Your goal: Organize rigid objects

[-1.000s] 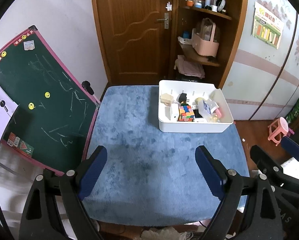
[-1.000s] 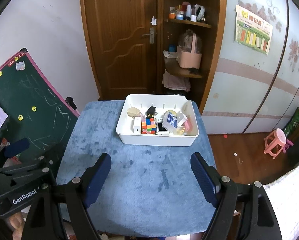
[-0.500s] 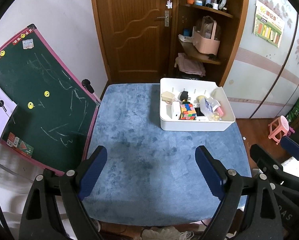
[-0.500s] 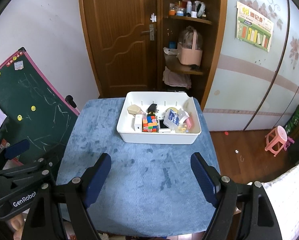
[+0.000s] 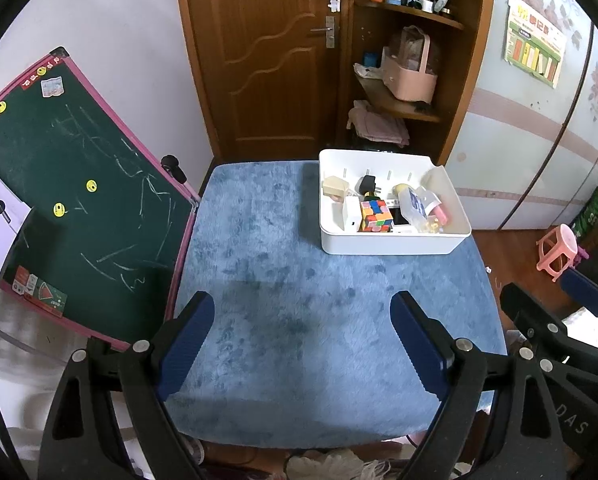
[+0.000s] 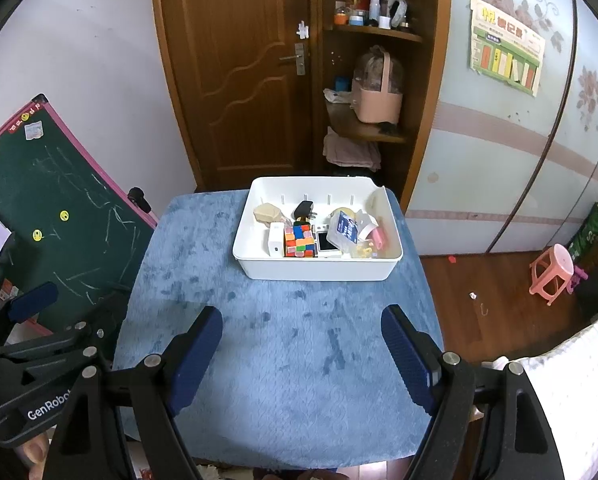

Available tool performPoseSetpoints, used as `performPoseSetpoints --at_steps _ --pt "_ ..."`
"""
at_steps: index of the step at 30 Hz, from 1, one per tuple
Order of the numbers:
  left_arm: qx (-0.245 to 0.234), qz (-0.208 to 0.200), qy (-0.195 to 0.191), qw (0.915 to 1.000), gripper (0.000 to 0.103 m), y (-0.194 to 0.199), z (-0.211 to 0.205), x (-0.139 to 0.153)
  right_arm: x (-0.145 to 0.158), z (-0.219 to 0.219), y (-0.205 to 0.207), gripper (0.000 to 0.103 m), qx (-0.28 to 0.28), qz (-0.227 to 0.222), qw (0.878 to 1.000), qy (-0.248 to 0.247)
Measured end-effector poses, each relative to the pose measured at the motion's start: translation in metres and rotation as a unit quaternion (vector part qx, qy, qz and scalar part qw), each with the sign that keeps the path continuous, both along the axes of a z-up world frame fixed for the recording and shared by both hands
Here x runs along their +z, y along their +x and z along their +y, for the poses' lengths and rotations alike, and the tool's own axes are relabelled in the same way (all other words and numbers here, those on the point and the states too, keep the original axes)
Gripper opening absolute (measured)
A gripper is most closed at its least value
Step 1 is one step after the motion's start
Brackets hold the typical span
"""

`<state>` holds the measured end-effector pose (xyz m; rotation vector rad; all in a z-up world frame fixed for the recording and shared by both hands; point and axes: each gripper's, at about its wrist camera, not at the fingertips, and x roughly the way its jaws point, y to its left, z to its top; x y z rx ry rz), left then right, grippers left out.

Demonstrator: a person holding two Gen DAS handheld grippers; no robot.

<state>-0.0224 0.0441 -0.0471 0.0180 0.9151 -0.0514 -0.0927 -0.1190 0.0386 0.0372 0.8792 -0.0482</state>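
A white bin (image 5: 391, 246) (image 6: 315, 270) stands at the far right of the blue-covered table (image 5: 283, 280) (image 6: 275, 320). Inside lie a colourful puzzle cube (image 5: 375, 216) (image 6: 299, 241), a black plug (image 5: 367, 184) (image 6: 304, 209), a white charger block (image 5: 351, 216) (image 6: 275, 243), a beige piece (image 5: 334, 187) (image 6: 267, 213), a clear bottle with a blue label (image 5: 417, 206) (image 6: 349, 230) and a pink item (image 6: 379, 237). My left gripper (image 5: 301, 318) hangs open over the near table edge, nothing between its fingers. My right gripper (image 6: 301, 330) is open too, held apart from the bin.
A green chalkboard with a pink frame (image 5: 71, 184) (image 6: 59, 208) leans at the table's left. Behind stand a brown door (image 5: 267, 52) and wooden shelves with a pink basket (image 5: 411, 76). A pink stool (image 6: 551, 272) sits on the floor at right.
Both views have tilted slightly, so the bin sits a little lower in them. Neither gripper has changed its opening, and nothing on the table has moved.
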Motion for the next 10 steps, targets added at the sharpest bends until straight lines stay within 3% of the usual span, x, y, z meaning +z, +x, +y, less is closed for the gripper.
performPoseSetpoints --at_steps 10 --pt "-0.008 0.003 -0.001 1.0000 0.091 -0.0005 0.0038 -0.0036 -0.0043 0.0017 -0.0010 0.082 -0.015 0.008 1.000 0.005"
